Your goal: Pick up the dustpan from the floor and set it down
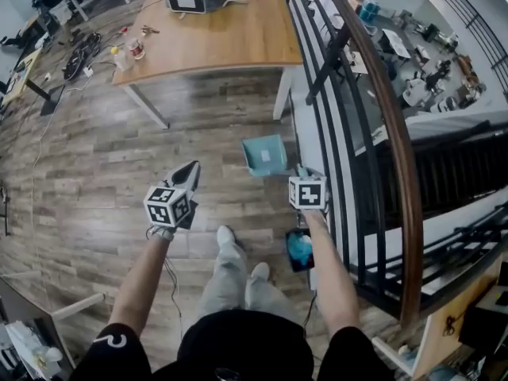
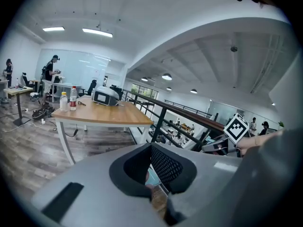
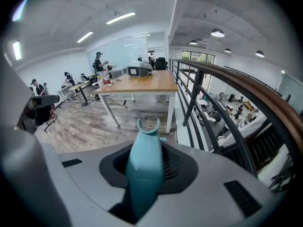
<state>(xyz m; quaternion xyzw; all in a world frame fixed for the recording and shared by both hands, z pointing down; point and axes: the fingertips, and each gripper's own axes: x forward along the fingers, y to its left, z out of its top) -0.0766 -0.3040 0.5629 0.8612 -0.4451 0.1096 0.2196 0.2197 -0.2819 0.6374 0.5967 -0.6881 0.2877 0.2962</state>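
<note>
Two grippers hang low over the floor [image 1: 103, 157] in the head view. The right gripper [image 1: 304, 175] pinches the handle of the teal dustpan [image 1: 264, 155]. Its pan reaches ahead, near the foot of the railing [image 1: 397, 157] and the near leg of the tabletop [image 1: 222, 38]. Whether the pan touches the boards cannot be told. The step looks like the setting down. It wants the pan brought flat onto the boards, clear of rail and leg, and the fingers parted only once its weight rests. The left gripper [image 1: 190, 173] has no part in this and does best kept aside. The floor is level wood plank, bare where the pan points, with cables [image 1: 79, 54] off to the far left.

In the left gripper view, its fingers meet at their tips with nothing between them. Beyond stand the tabletop with bottles [image 2: 68, 100] and a white machine [image 2: 105, 96], and people [image 2: 49, 72] at far desks.

In the right gripper view, the handle [image 3: 142, 167] fills the gap between the fingers, centred, so the hold seems firm enough for a slow descent. Ceiling lights [image 3: 120, 18] run over an open office, and a lower level lies past the railing.
</note>
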